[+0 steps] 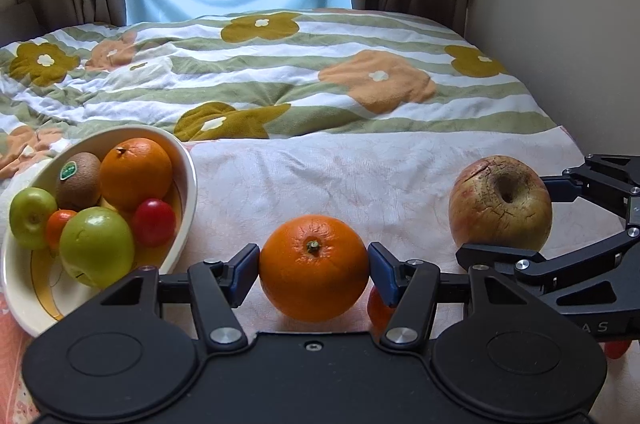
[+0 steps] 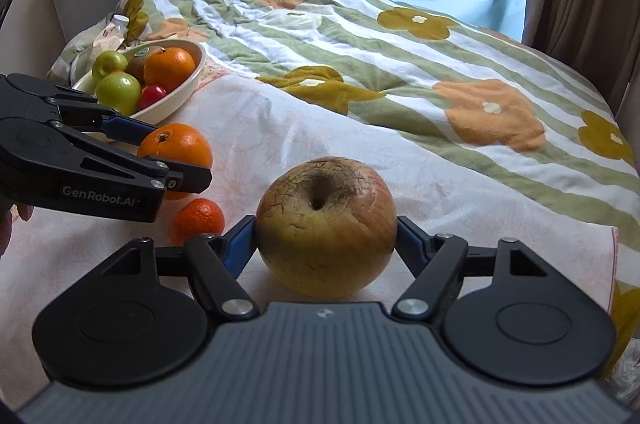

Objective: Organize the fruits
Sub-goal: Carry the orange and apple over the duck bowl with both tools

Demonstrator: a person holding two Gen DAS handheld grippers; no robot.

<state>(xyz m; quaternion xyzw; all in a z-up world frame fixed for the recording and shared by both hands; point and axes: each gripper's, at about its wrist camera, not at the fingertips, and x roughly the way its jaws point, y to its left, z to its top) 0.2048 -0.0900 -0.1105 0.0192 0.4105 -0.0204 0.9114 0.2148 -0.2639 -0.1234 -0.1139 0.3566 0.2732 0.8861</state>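
Note:
A large orange (image 1: 314, 276) rests on the pale sheet, and my left gripper (image 1: 314, 264) is shut on it, its blue pads (image 1: 244, 268) pressed to both sides. To its right stands a wrinkled yellow-red apple (image 2: 324, 224), stem pit up. My right gripper (image 2: 326, 236) is shut on the apple, with a pad against each flank. A cream bowl (image 1: 188, 183) at the left holds an orange, a kiwi, two green apples and small red and orange fruits. A small mandarin (image 2: 196, 220) lies on the sheet between the two grippers.
A flowered, striped quilt (image 1: 320, 79) covers the bed beyond the sheet. Brown curtains and a light blue drape hang at the back, and a wall (image 1: 560, 23) borders the right side. A small red thing (image 1: 618, 348) peeks out under the right gripper's body.

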